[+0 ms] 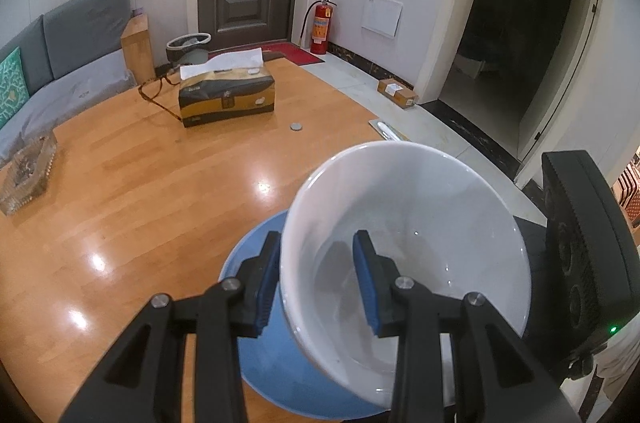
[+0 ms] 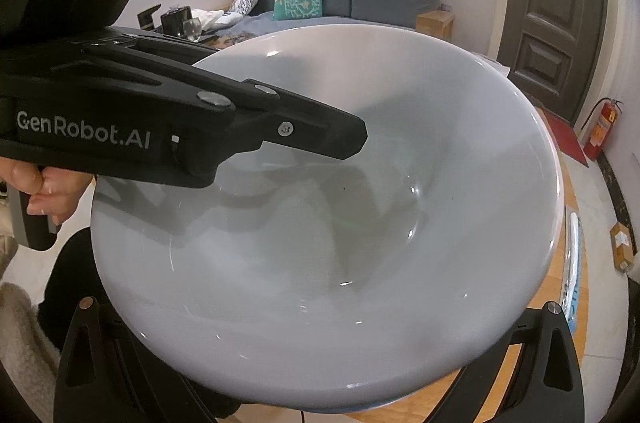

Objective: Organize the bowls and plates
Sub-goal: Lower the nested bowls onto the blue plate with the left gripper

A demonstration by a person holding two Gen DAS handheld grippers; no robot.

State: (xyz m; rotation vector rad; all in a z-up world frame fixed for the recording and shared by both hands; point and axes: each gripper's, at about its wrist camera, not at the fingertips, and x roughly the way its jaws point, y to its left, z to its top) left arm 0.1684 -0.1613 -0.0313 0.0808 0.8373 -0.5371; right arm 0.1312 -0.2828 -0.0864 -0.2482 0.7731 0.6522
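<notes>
My left gripper has its jaws clenched on the rim of a glossy white bowl, tilted above a blue plate on the wooden table. My right gripper's fingertips are hidden beneath the bowl; I cannot tell their state. The left gripper's body reads "GenRobot.AI".

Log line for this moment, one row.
left hand-held gripper: shut on white bowl rim | bowl: tilted over blue plate | right hand-held gripper: state unclear
</notes>
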